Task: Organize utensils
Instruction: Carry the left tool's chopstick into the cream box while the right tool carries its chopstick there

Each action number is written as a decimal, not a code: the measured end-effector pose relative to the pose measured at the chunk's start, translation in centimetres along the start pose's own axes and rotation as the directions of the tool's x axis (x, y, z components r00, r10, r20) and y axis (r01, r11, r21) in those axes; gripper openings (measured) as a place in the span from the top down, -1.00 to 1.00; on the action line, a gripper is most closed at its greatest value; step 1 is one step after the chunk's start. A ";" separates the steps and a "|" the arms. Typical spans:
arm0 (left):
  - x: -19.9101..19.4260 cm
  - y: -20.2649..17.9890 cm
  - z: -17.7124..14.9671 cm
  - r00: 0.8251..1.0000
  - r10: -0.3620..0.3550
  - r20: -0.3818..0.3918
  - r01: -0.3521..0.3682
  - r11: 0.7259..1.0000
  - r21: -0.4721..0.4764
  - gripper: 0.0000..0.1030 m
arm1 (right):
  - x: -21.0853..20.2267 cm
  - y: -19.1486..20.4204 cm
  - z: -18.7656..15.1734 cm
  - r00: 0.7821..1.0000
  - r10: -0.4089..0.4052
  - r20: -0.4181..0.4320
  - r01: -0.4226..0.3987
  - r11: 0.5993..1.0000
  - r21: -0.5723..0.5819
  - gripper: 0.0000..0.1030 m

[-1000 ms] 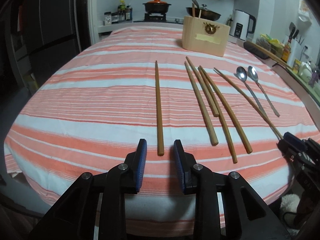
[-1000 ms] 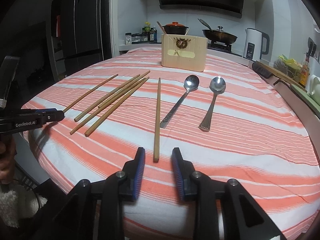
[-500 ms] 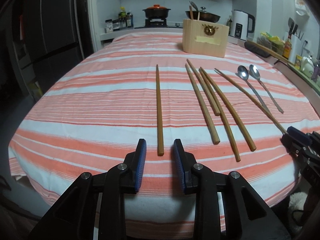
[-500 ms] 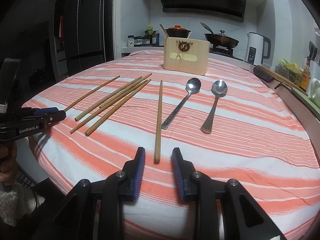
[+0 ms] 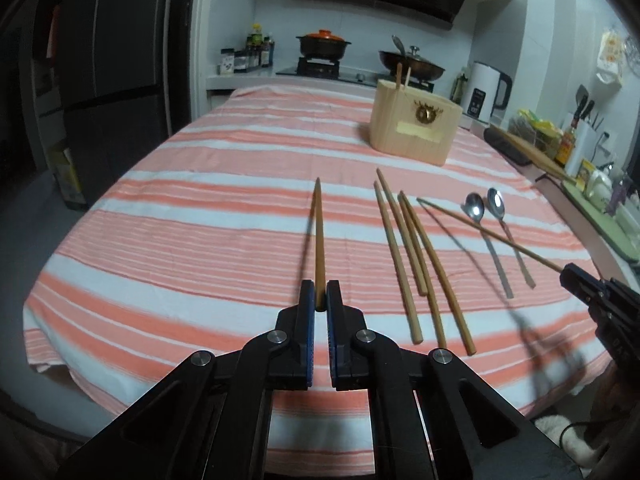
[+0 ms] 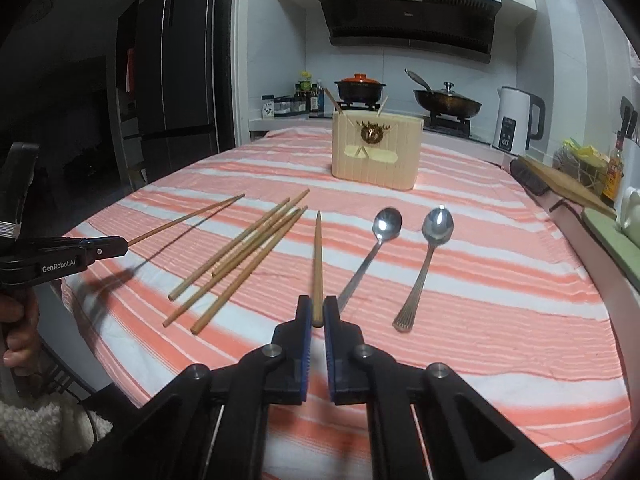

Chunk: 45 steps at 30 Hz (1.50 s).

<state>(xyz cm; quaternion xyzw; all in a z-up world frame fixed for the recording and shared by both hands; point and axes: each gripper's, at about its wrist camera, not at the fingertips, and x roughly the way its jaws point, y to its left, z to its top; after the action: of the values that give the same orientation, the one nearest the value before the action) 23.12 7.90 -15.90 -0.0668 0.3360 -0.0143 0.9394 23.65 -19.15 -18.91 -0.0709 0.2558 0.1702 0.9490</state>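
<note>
My left gripper (image 5: 320, 294) is shut on the near end of a wooden chopstick (image 5: 319, 236), held lifted off the striped cloth. My right gripper (image 6: 317, 310) is shut on the near end of another wooden chopstick (image 6: 318, 264), also lifted; it shows at the right of the left wrist view (image 5: 488, 233). Several more chopsticks (image 6: 244, 258) lie on the cloth between the two held ones. Two metal spoons (image 6: 426, 258) lie to the right. A pale wooden utensil holder (image 6: 377, 152) stands at the far side with sticks poking out of it.
The table (image 6: 500, 320) wears an orange and white striped cloth. Behind it is a stove with a red-lidded pot (image 6: 360, 88) and a wok (image 6: 448, 102). A white kettle (image 6: 516, 122) and a counter with bottles stand at the right. A dark fridge (image 5: 112, 80) stands left.
Both grippers have closed on the near ends of their chopsticks and lifted them off the cloth; both cameras have risen.
</note>
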 end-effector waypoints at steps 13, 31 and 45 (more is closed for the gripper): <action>-4.5 0.1 6.2 0.990 -0.058 0.129 0.057 0.998 0.008 0.94 | -2.7 -0.6 7.1 0.988 0.016 0.156 -0.011 0.999 -0.032 0.88; -6.1 -0.3 12.1 0.975 -0.127 0.183 0.128 0.992 0.006 0.94 | -4.6 -2.2 12.2 0.975 0.055 0.213 -0.051 0.998 -0.027 0.88; -7.5 -2.8 16.3 0.959 -0.174 0.225 0.165 0.985 0.057 0.94 | -5.4 -4.1 16.0 0.979 0.071 0.192 -0.065 0.997 -0.039 0.88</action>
<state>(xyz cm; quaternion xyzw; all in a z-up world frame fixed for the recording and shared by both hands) 27.65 7.54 1.65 -0.0789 0.2183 -0.0931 0.9682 28.10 -21.00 -2.22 -0.0605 0.1621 0.2127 0.9617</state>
